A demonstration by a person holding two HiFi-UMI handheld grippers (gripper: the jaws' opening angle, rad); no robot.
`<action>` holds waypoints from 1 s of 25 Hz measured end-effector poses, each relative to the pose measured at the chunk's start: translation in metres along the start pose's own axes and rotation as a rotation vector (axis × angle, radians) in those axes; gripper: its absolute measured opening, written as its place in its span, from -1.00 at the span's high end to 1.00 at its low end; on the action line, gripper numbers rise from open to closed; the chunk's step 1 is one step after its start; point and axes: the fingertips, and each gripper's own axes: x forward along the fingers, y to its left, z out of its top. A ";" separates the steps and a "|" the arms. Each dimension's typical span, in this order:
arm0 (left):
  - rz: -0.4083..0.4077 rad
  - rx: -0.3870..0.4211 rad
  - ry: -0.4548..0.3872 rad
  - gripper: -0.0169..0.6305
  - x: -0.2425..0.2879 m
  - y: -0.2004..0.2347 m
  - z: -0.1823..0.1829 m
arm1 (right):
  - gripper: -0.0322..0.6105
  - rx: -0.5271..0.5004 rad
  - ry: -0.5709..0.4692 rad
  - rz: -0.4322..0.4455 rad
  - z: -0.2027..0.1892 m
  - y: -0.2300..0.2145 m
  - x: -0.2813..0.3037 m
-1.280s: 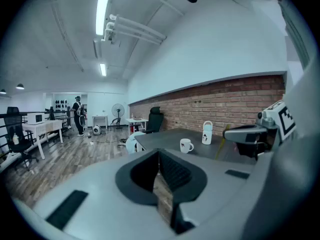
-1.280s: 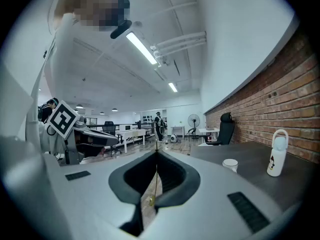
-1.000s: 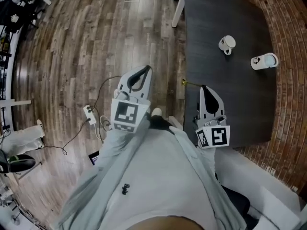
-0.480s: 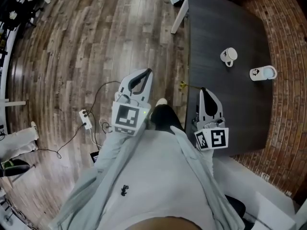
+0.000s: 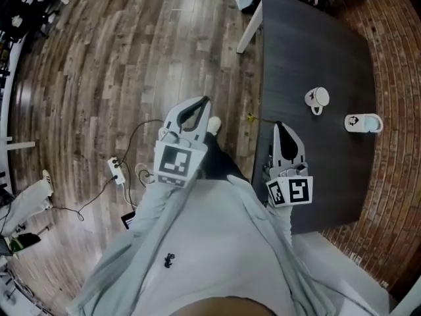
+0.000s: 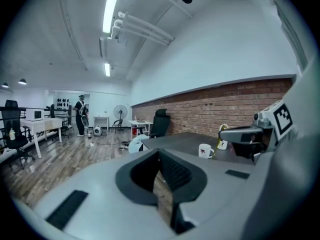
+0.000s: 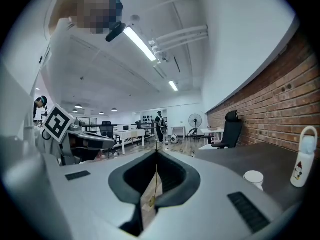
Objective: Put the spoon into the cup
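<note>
My right gripper hangs over the near left edge of the dark table, shut on a thin gold spoon that pokes out left past the table edge. In the right gripper view the spoon runs between the closed jaws. A white mug stands upright further along the table, with a white bottle beyond it. The mug sits to the right of the jaws, apart from them. My left gripper is over the wooden floor, shut and empty; from it I see the mug.
A power strip with cables lies on the wooden floor to the left. A brick wall borders the table's far side. A white table leg stands at the far corner. An office chair and desks stand further back.
Both grippers and I have moved forward along the table. The mug and bottle now sit closer to the right gripper. The grip on the spoon is unchanged.
</note>
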 end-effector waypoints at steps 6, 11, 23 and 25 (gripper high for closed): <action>-0.043 0.037 0.015 0.89 0.064 0.026 0.015 | 0.84 0.015 -0.017 -0.026 0.006 -0.038 0.057; -0.083 0.075 0.022 0.89 0.125 0.043 0.039 | 0.84 0.053 -0.018 -0.079 0.011 -0.084 0.094; -0.134 0.133 0.015 0.89 0.201 0.065 0.074 | 0.84 0.084 -0.057 -0.183 0.026 -0.148 0.136; -0.141 0.140 0.011 0.89 0.204 0.065 0.079 | 0.84 0.089 -0.061 -0.189 0.028 -0.149 0.136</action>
